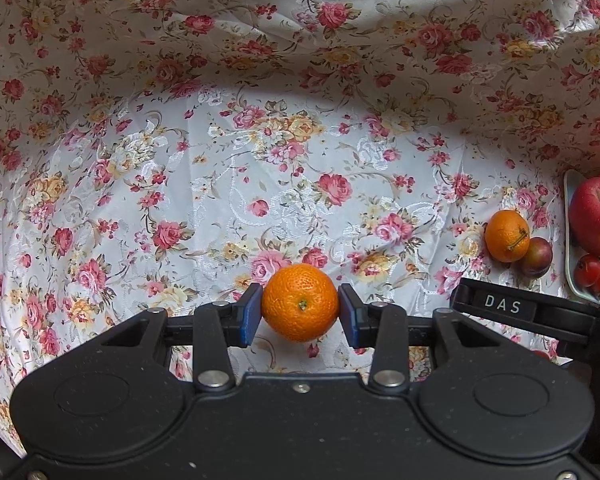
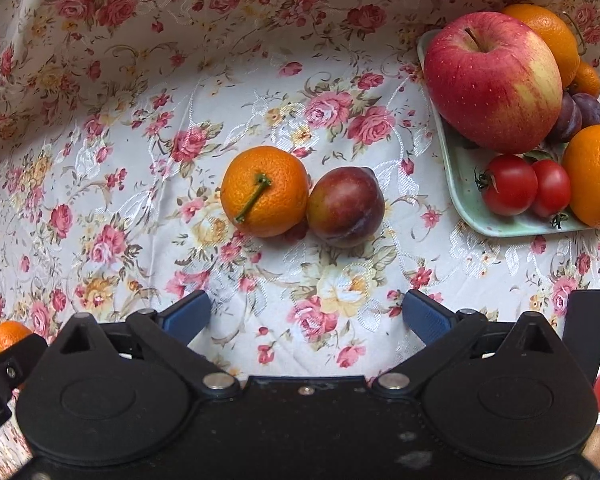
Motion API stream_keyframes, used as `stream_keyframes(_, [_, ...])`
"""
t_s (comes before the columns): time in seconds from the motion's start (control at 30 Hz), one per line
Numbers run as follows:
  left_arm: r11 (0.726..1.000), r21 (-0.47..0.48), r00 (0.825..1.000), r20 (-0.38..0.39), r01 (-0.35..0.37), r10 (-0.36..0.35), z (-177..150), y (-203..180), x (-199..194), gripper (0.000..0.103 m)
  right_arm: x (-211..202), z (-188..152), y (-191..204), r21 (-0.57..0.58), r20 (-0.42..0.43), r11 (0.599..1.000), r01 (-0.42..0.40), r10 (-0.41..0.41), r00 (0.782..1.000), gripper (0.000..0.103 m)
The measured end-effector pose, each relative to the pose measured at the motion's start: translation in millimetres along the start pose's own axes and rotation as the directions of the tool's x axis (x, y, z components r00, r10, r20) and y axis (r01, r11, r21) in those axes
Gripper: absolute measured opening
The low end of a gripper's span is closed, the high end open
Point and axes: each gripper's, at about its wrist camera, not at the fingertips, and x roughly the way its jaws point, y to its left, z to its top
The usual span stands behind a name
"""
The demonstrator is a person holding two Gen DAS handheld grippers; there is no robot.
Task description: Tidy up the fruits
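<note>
Orange, pebbled rind: the small mandarin (image 1: 300, 302) sits clamped between the blue pads (image 1: 249, 314) of the left gripper (image 1: 300, 308), held across its widest part, stem scar facing the camera, low over the floral cloth (image 1: 228, 184). Judgement: light, slightly springy fruit with grippy skin, so slip is unlikely; hard squeeze would bruise or split segments, so the present across-the-middle hold looks right. The right gripper (image 2: 306, 318) points down at the cloth with its jaws spread wide and nothing between them. Ahead of it lie a stemmed mandarin (image 2: 264, 192) and a plum (image 2: 346, 206), touching side by side on the cloth. Plum likely denser, smooth-skinned, more slippery and easily marked; best taken across its middle with the pads clear of the neighbour, which leaves little room on the touching side. The pale green tray (image 2: 458, 184), to the right, already carries an apple (image 2: 492, 80), cherry tomatoes (image 2: 510, 184), oranges (image 2: 592, 176) and dark plums (image 2: 580, 110); free space there looks tight, so rolling is a risk.
</note>
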Motion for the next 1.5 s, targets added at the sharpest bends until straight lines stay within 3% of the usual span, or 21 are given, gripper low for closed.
stream_keyframes(0.2, [1.0, -0.002, 1.0, 0.002, -0.001, 0.001, -0.1, -1.2, -0.3, 0.049, -0.3, -9.8, 5.5, -0.041, -0.014, 0.999, 0.016, -0.017, 1.0, 0.103])
stream_keyframes(0.4, [1.0, -0.002, 1.0, 0.009, 0.003, -0.003, -0.4, -1.5, -2.4, 0.049, -6.2, -4.9, -7.5, 0.025, -0.026, 1.0, -0.017, 0.018, 1.0, 0.1])
stream_keyframes(0.5, [1.0, -0.007, 1.0, 0.013, 0.006, -0.006, 0.0, -0.3, -4.0, 0.049, -15.8, -0.2, -17.2, 0.056, 0.006, 0.998, -0.003, 0.003, 1.0, 0.074])
stream_keyframes(0.57, [1.0, -0.01, 1.0, 0.014, 0.007, -0.007, 0.2, 0.3, -4.4, 0.049, -21.6, 4.0, -23.9, 0.079, 0.032, 0.997, 0.006, -0.008, 0.999, 0.05])
stream_keyframes(0.6, [1.0, -0.011, 1.0, 0.014, 0.008, -0.008, 0.4, 0.5, -4.5, 0.049, -23.5, 6.3, -27.6, 0.095, 0.042, 0.995, 0.002, -0.006, 0.999, 0.049])
stream_keyframes(0.77, [1.0, -0.018, 1.0, 0.016, 0.016, -0.016, 0.7, 1.3, -5.2, 0.049, -25.4, 12.1, -47.6, 0.199, 0.07, 0.979, -0.044, 0.031, 0.997, 0.049])
stream_keyframes(0.93, [1.0, -0.021, 1.0, 0.016, 0.017, -0.017, 0.8, 2.3, -5.7, 0.049, -36.0, 17.2, -54.0, 0.23, 0.12, 0.969, -0.09, 0.063, 0.991, 0.049])
stream_keyframes(1.2, [1.0, -0.018, 1.0, 0.013, 0.011, -0.011, 0.2, 0.9, -3.8, 0.049, -71.1, 17.1, -54.8, 0.228, 0.277, 0.973, -0.037, -0.029, 0.96, 0.049])
stream_keyframes(1.37, [1.0, -0.007, 1.0, 0.003, 0.011, -0.011, -0.7, -0.5, 0.0, 0.049, -63.2, 19.8, -42.6, 0.197, 0.283, 0.98, -0.001, -0.056, 0.957, 0.049])
stream_keyframes(1.5, [1.0, 0.0, 1.0, -0.002, 0.009, -0.009, -0.7, 0.0, 2.3, 0.049, -47.4, 22.6, -44.0, 0.221, 0.24, 0.975, -0.019, -0.036, 0.97, 0.049])
